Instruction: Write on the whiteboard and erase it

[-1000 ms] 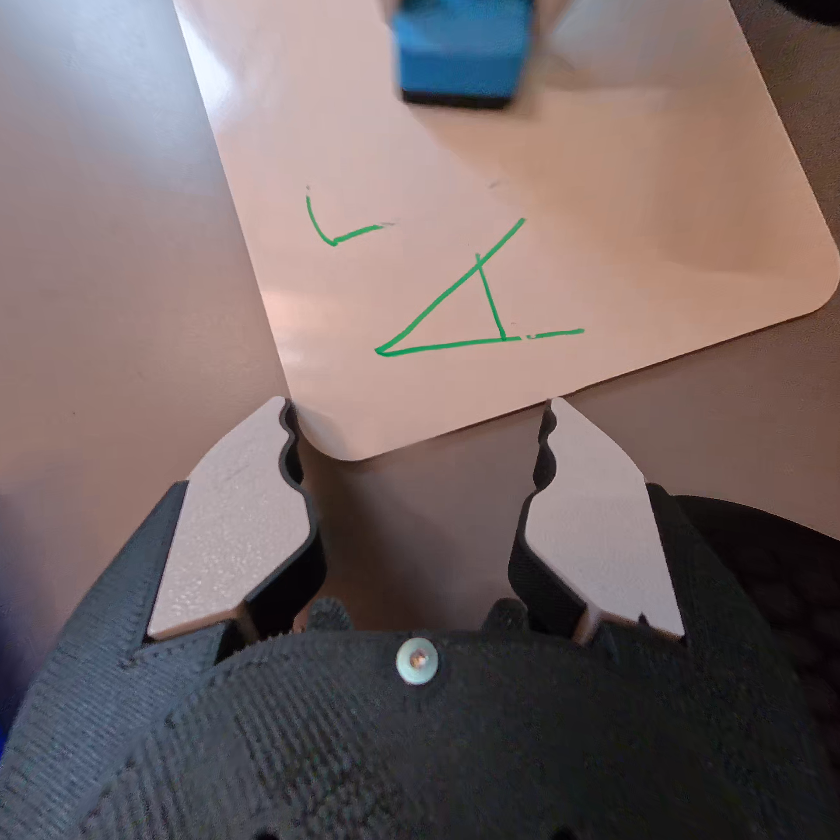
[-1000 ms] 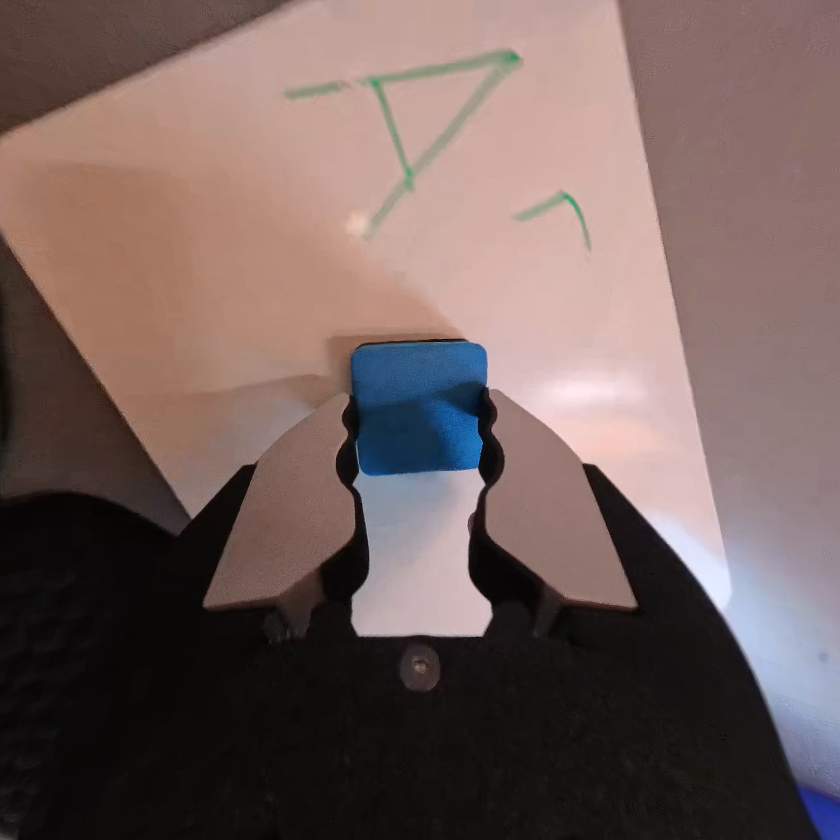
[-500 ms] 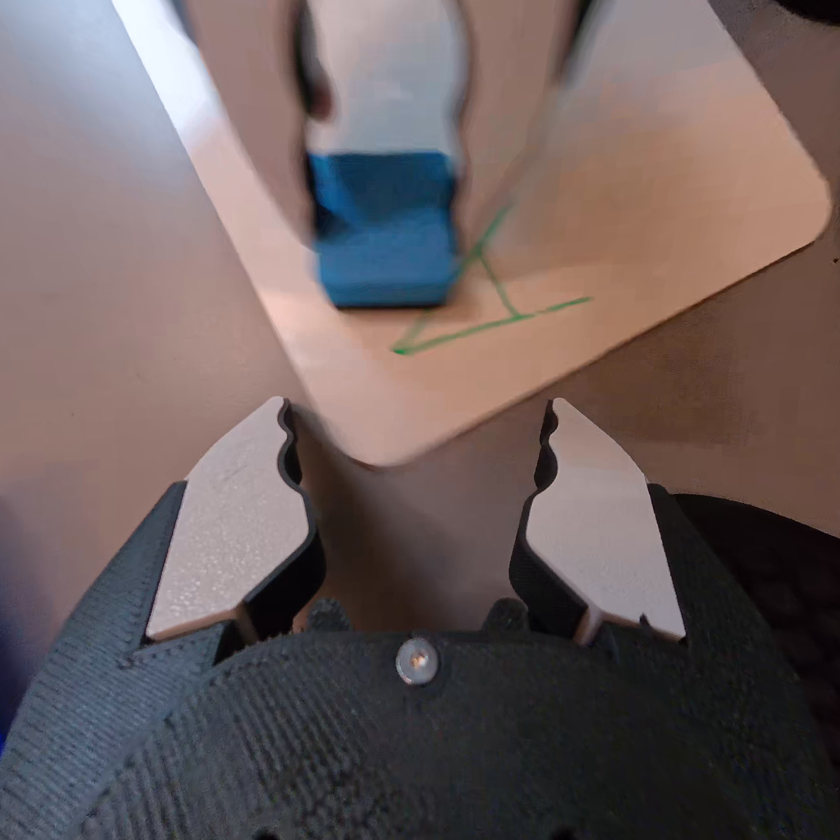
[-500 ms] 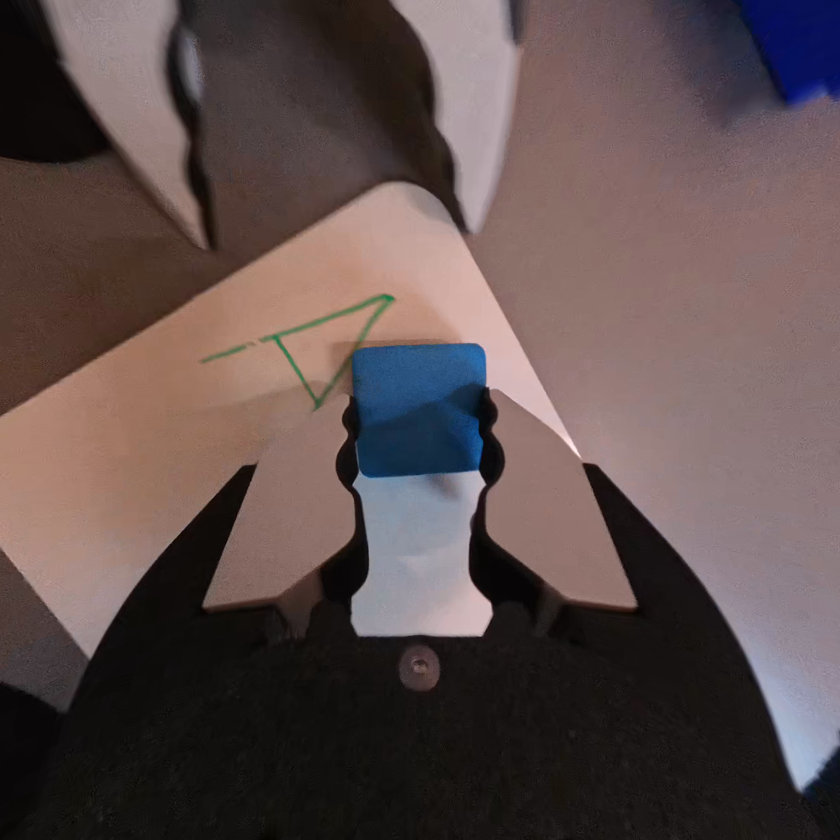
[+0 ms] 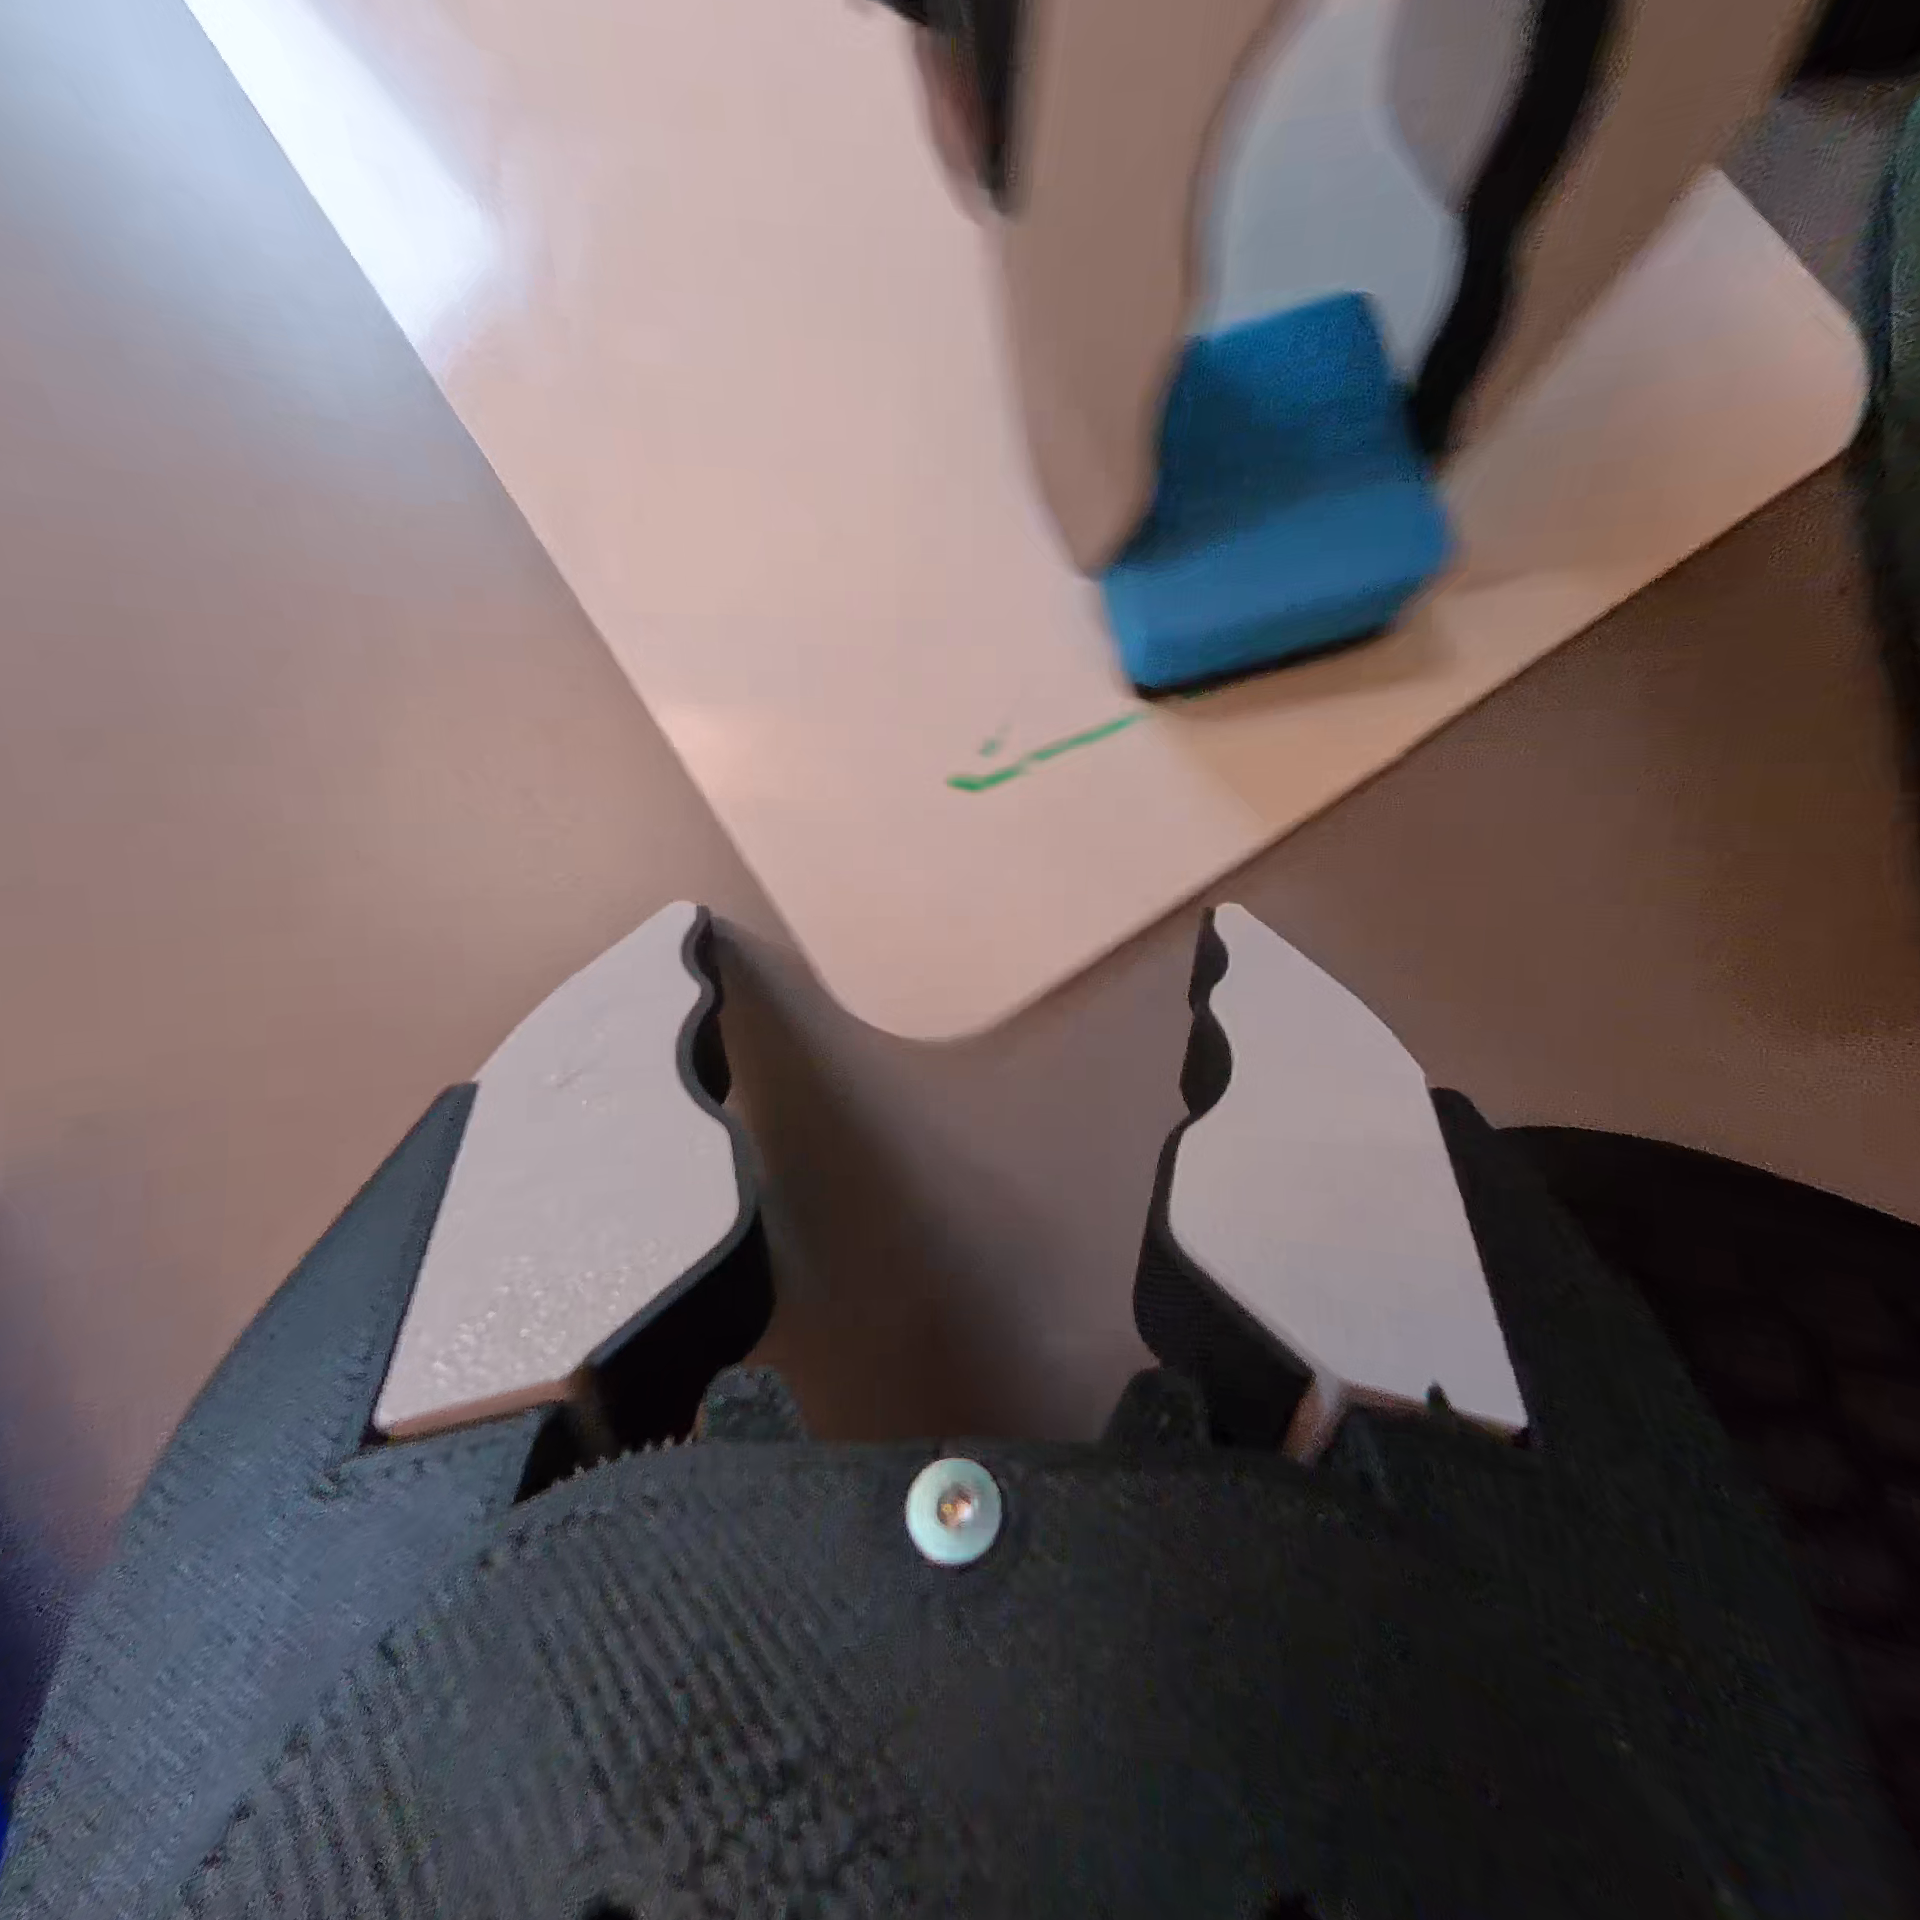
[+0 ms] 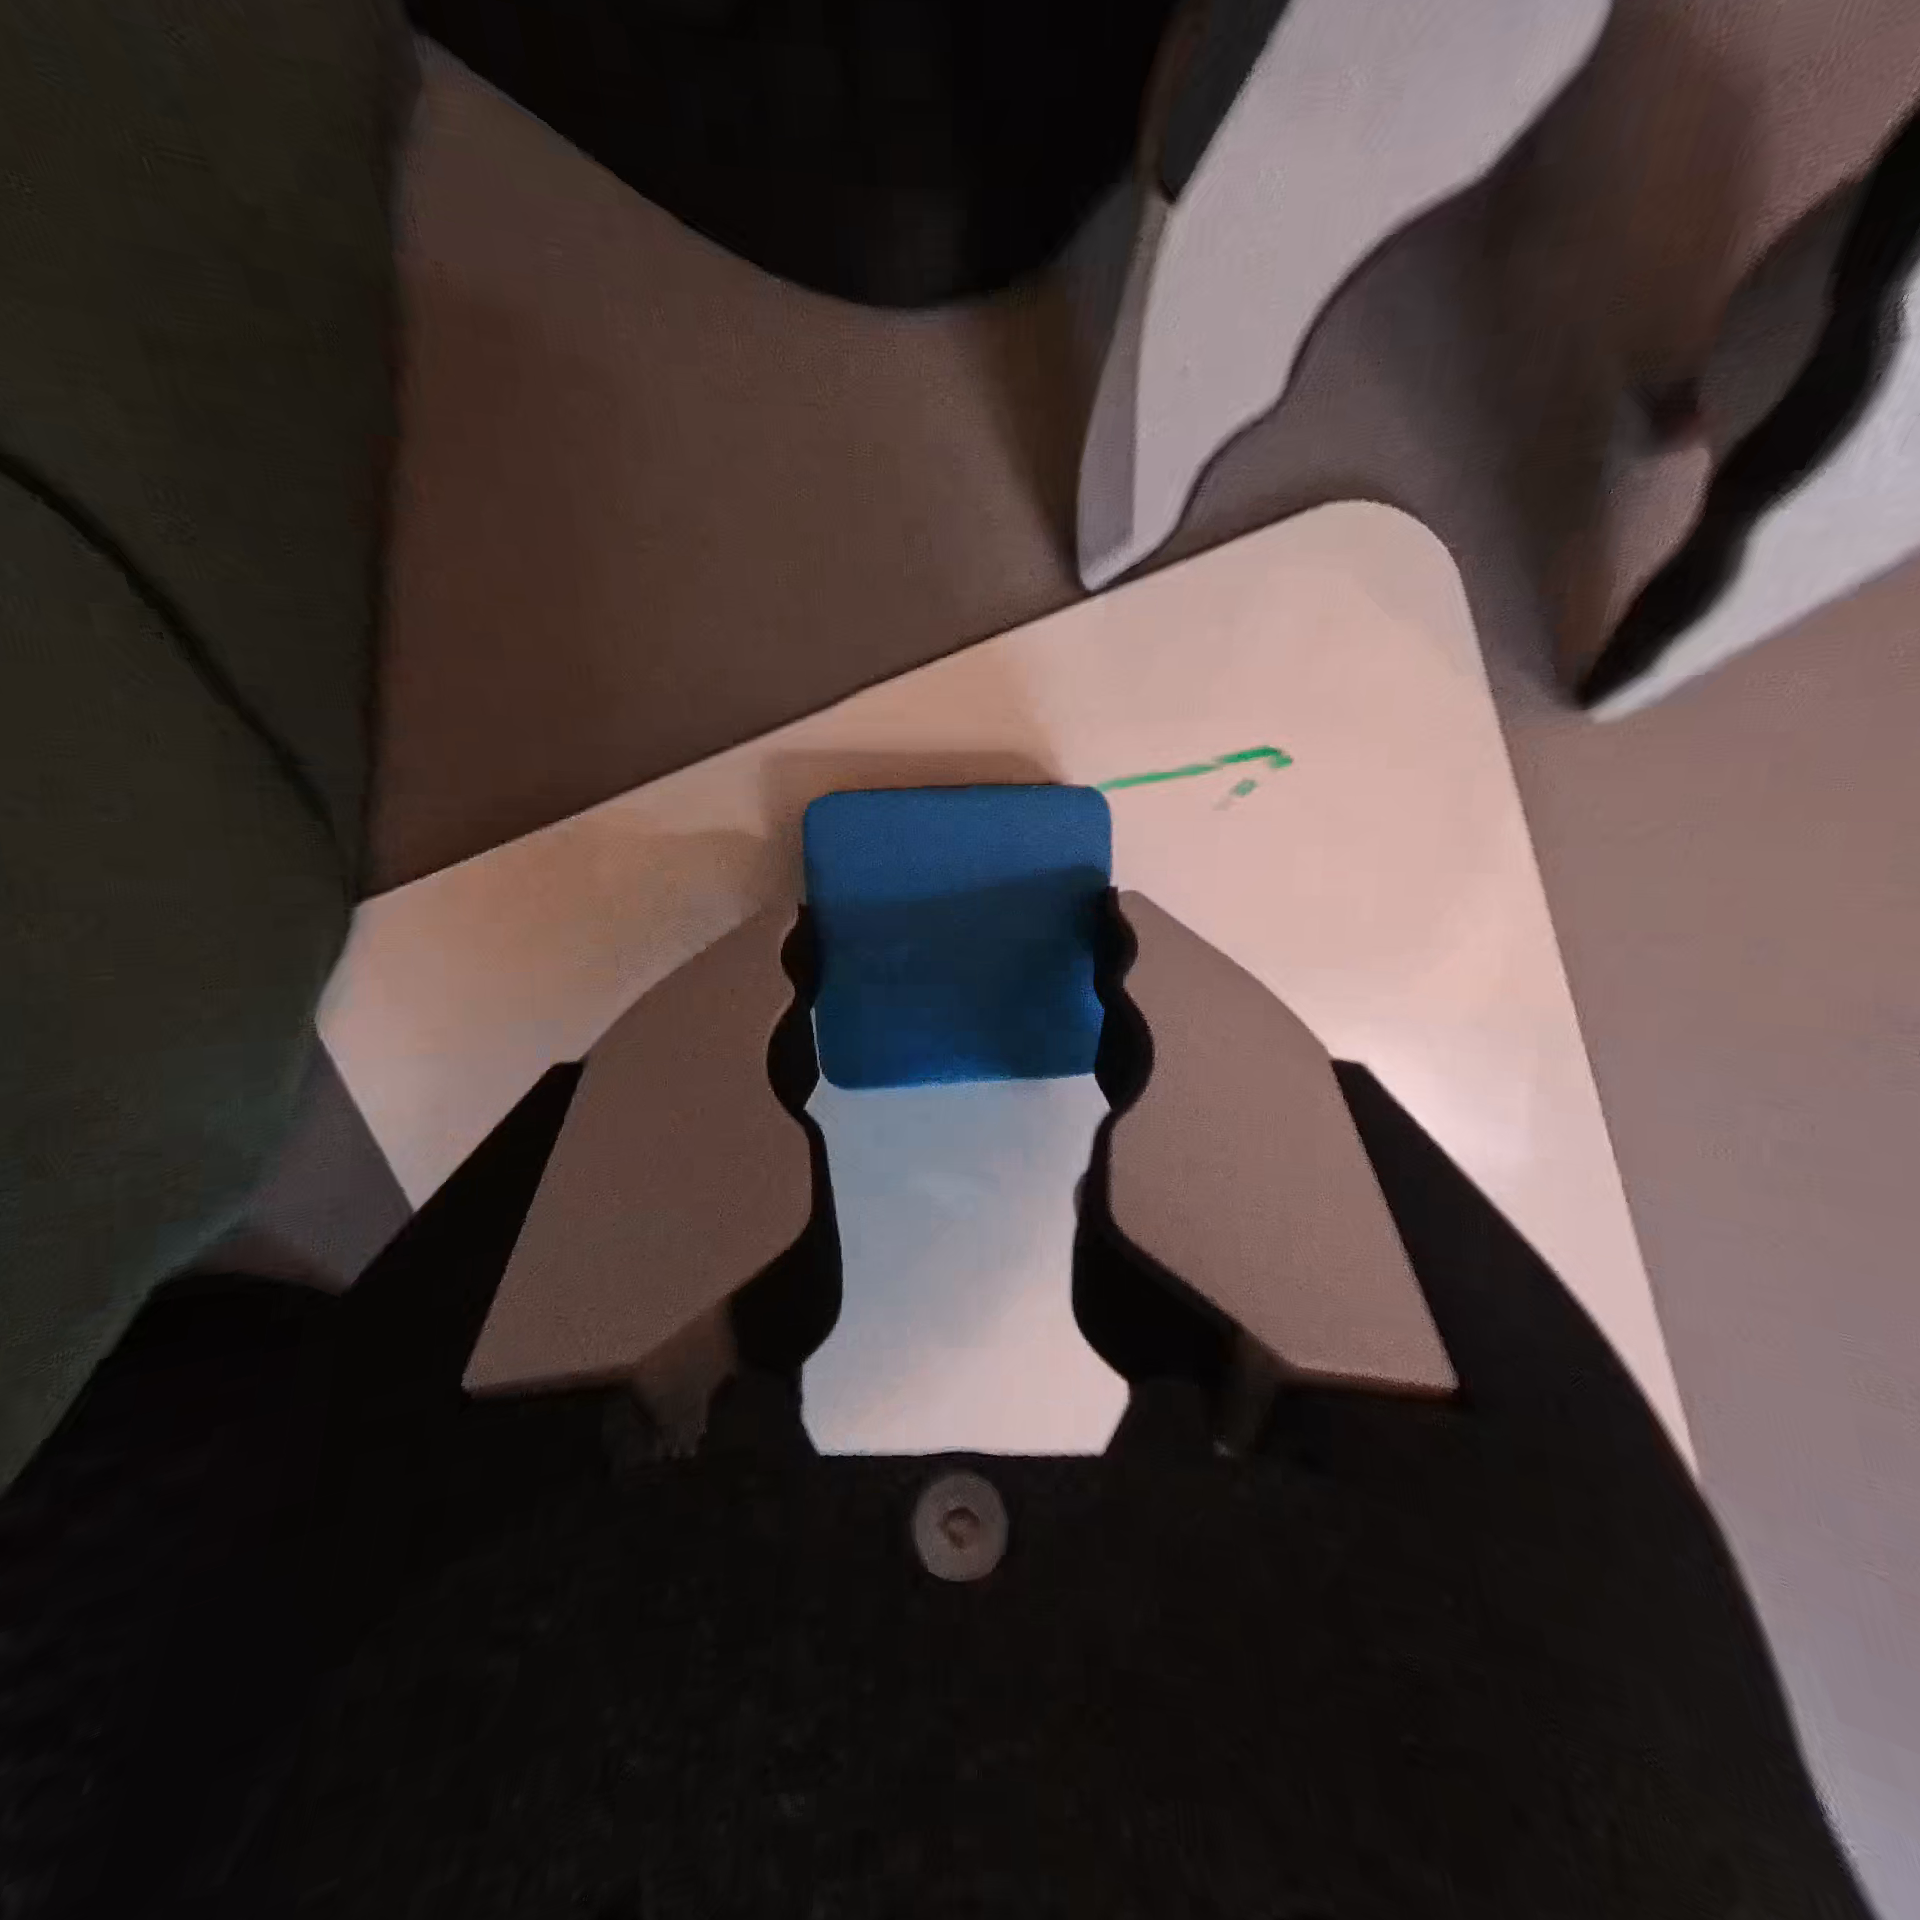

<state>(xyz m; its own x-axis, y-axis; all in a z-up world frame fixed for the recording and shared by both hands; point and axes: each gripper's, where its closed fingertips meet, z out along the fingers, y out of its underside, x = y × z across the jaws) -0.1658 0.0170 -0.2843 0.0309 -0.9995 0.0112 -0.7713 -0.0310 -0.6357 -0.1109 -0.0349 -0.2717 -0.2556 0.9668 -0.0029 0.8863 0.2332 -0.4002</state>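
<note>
Most of the green drawing has gone since a second ago; only a short green stroke (image 6: 1195, 771) remains on the whiteboard (image 6: 1351, 935). My right claw (image 6: 956, 935) pinches the blue eraser (image 6: 951, 914), pressed on the whiteboard beside that stroke. My left claw (image 5: 956, 935) hovers spread off the whiteboard's corner.

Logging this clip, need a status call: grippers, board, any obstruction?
Right gripper shut on eraser, pressed to whiteboard. Left gripper open, empty, at board's near corner. One green mark left. Nothing in the way.
</note>
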